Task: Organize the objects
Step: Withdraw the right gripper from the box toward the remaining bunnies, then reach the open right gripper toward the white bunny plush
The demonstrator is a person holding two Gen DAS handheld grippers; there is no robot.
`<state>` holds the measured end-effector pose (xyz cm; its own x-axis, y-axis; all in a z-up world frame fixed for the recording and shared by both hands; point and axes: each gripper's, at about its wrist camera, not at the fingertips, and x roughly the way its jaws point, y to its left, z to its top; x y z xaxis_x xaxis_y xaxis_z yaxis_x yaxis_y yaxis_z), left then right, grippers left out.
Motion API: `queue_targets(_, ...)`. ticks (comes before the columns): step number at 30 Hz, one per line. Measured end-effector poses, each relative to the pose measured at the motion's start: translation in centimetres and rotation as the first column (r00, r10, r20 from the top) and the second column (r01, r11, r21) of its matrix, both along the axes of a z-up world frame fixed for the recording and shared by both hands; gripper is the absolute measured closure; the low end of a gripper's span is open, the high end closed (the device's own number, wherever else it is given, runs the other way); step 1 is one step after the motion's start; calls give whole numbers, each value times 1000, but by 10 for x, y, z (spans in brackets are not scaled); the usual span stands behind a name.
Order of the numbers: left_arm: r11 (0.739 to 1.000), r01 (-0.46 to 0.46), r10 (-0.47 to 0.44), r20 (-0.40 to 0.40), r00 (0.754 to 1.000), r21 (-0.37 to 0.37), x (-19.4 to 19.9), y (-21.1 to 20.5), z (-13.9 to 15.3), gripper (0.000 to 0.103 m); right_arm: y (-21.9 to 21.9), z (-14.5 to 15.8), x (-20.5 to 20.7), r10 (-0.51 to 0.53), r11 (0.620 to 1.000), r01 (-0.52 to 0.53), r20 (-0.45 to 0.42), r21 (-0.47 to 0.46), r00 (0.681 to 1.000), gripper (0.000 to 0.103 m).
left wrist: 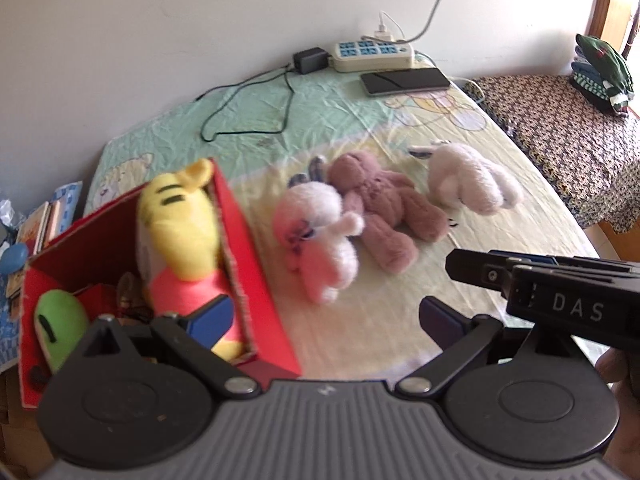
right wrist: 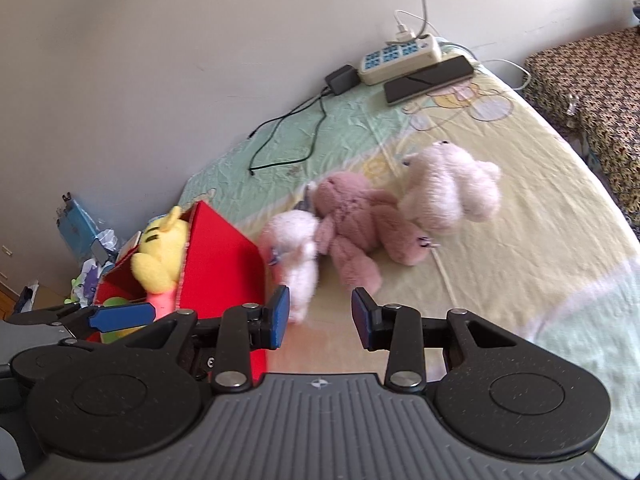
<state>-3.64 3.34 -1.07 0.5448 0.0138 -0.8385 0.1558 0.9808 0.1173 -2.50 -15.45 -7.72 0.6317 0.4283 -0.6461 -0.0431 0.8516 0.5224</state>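
Note:
A red cardboard box [left wrist: 264, 280] [right wrist: 224, 256] stands on the bed at the left. Inside it are a yellow plush toy [left wrist: 180, 224] [right wrist: 160, 256] with a pink body and a green plush [left wrist: 56, 320]. Beside the box, three plush toys lie on the sheet: a white one [left wrist: 316, 232] [right wrist: 296, 248], a dusty pink bear [left wrist: 384, 208] [right wrist: 352, 220] and a pale pink one [left wrist: 468, 180] [right wrist: 444, 188]. My left gripper [left wrist: 326, 320] is wide open over the box's near corner and holds nothing. My right gripper [right wrist: 320, 318] is narrowly open and empty, just in front of the white plush.
At the bed's far edge by the wall lie a power strip [left wrist: 374, 54], a black adapter with its cable [left wrist: 308, 60] and a phone [left wrist: 404, 80]. Folded clothes [left wrist: 600, 72] sit on a patterned cover to the right. Clutter [left wrist: 24, 240] lies left of the bed.

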Motion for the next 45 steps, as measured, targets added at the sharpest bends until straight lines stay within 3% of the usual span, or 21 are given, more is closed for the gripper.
queue_targets(14, 1000, 24, -24, -68, 997, 8, 18, -49, -29, 4, -41, -17, 10, -1, 1000, 1, -56, -12, 998, 65)
queue_targets(33, 999, 24, -20, -140, 990, 27, 46, -74, -55, 4, -76, -41, 30, -23, 999, 26, -119, 26, 993, 65)
queue_targets(40, 1000, 24, -24, -148, 989, 0, 62, -72, -62, 4, -97, -39, 50, -75, 996, 79, -103, 31, 992, 65)
queue_targets(45, 995, 37, -49, -142, 989, -91, 76, -68, -63, 4, -110, -29, 70, -107, 992, 111, -58, 62, 993, 64)
